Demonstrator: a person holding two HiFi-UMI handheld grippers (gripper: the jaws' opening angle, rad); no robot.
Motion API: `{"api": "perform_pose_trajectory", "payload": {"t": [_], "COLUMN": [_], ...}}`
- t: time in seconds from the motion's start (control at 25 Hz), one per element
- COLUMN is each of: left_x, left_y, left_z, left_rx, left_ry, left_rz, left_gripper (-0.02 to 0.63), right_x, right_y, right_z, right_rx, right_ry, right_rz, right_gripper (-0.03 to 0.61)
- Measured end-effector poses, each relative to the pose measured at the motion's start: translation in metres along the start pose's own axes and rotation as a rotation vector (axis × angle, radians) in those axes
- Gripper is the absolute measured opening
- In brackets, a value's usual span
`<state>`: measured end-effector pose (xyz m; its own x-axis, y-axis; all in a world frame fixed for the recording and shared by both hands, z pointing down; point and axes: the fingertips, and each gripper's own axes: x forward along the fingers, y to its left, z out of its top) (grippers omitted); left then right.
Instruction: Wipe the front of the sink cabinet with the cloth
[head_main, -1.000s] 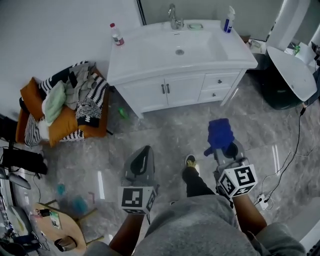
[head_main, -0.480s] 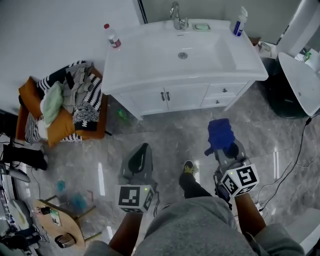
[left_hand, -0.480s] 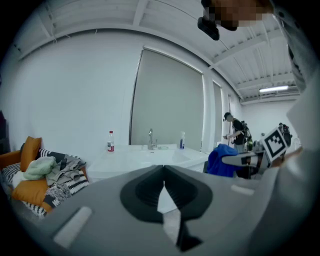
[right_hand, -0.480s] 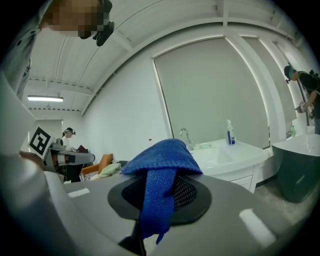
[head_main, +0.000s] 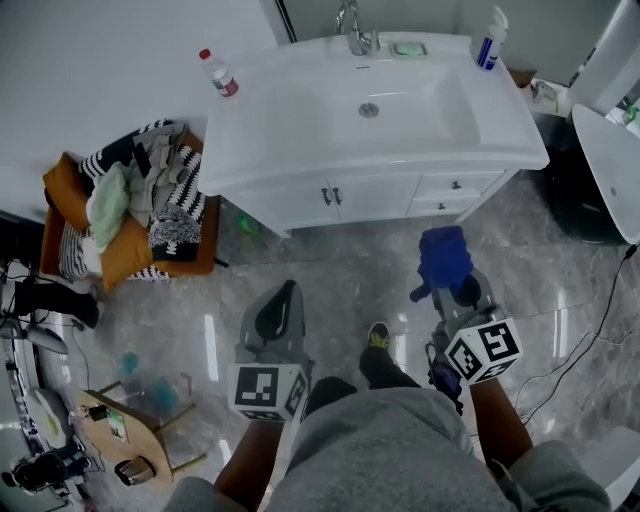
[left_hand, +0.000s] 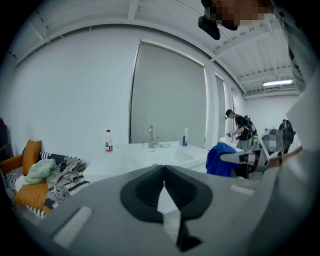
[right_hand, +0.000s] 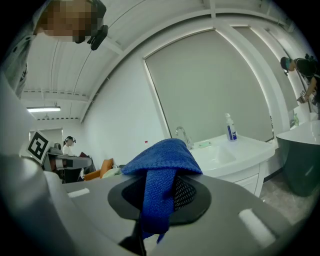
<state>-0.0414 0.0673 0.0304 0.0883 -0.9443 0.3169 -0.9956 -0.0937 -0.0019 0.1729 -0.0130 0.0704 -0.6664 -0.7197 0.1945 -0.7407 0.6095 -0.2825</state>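
A white sink cabinet (head_main: 360, 190) with two doors and two drawers stands at the top of the head view, under a white basin (head_main: 370, 105). My right gripper (head_main: 452, 288) is shut on a blue cloth (head_main: 443, 257), which bunches over its jaws (right_hand: 160, 172). It hovers over the floor a short way in front of the cabinet's drawers. My left gripper (head_main: 278, 308) is shut and empty, lower left of the cabinet doors. In the left gripper view its jaws meet in front of the basin (left_hand: 150, 155), and the blue cloth (left_hand: 222, 159) shows at right.
A plastic bottle (head_main: 217, 72), a tap (head_main: 352, 30), a soap dish (head_main: 408, 47) and a spray bottle (head_main: 490, 40) stand on the basin top. An orange chair heaped with clothes (head_main: 130, 210) is left of the cabinet. A toilet (head_main: 610, 140) is at right. A cable (head_main: 590, 330) crosses the grey floor.
The view has drawn closer to the sink cabinet, which now looms larger at the top. Both grippers keep their pose, the right one still holding the cloth.
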Motion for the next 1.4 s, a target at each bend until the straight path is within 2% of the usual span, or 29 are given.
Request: {"api": "perform_pose_trajectory", "payload": {"t": [0.12,0.44,0.6,0.8,1.0,1.4], "left_x": [0.006,0.012,0.015,0.023,0.031,0.056], "left_y": [0.001,0.01,0.013,0.021,0.034,0.079], "left_z": [0.002,0.009,0.008,0.004,-0.002,-0.014], "left_rx": [-0.014,0.003,0.009,0.04,0.022,-0.041], "left_ry": [0.005,0.019,0.028,0.035,0.035,0.015], "left_rz": [0.016,0.054,0.048,0.027,0.014,-0.021], "left_gripper": [0.011,0.011,0.01,0.011,0.011,0.011], "right_x": [0.007,0.027,0.034,0.043,0.05,0.077], "right_y": [-0.009,-0.034,-0.043,-0.044,-0.042,-0.029], "right_z": [0.0,-0.003,-0.012,-0.015,-0.022,-0.029], "right_rx": [0.009,0.029,0.069,0.058,0.062,-0.021], "right_ry": [0.001,0.03,0.059,0.063,0.081,0.136], "right_rz": [0.007,-0.04,-0.077,-0.118,-0.17,-0.238], "right_gripper": [0.075,0.075,0.075,0.075,0.075,0.075]}}
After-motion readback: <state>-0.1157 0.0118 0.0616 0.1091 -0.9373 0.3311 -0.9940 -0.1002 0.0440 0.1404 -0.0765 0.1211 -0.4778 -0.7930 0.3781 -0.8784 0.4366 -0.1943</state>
